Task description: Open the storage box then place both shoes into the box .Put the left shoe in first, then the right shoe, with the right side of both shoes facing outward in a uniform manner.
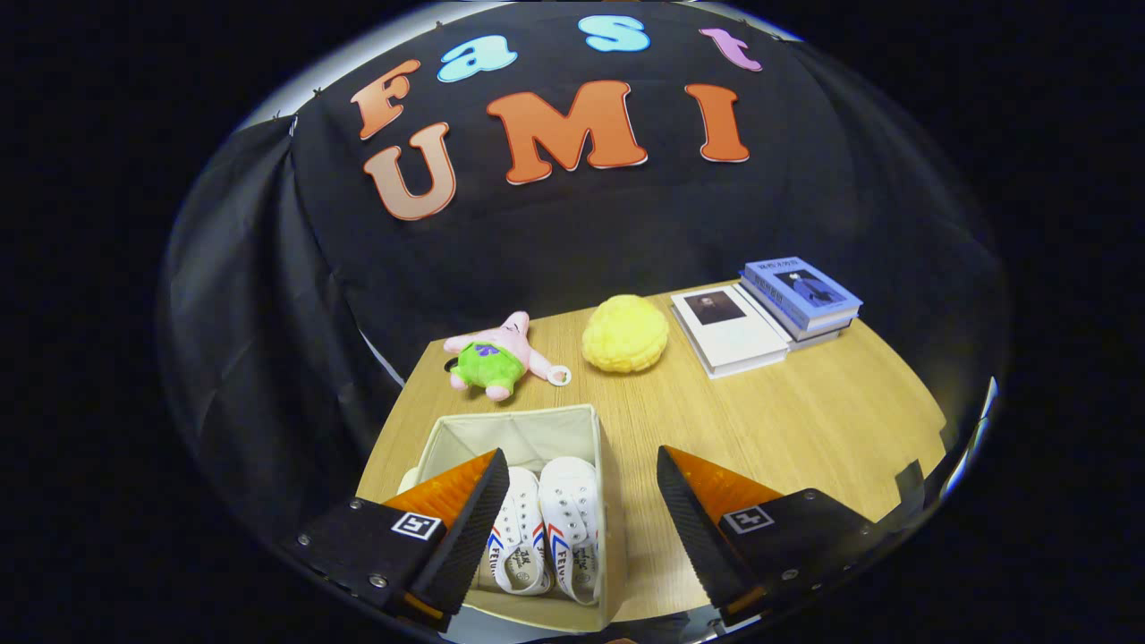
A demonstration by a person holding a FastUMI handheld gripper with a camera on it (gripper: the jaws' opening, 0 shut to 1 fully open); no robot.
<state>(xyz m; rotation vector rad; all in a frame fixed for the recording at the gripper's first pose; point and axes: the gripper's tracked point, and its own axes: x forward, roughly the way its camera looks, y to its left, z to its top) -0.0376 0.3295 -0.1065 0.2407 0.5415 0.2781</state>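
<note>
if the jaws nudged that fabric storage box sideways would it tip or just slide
Probably slide: the storage box sits flat on the smooth wooden table, with both white shoes weighing it low. Its thin cloth walls look soft, so they would likely dent first. The gripper hangs open above it, holding nothing.

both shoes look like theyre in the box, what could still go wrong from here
1. The open tongs hang right over the storage box; the finger above the shoes could catch one or the rim when pulling away.
2. The box looks like soft fabric, so a nudge might shift it on the table.
</note>
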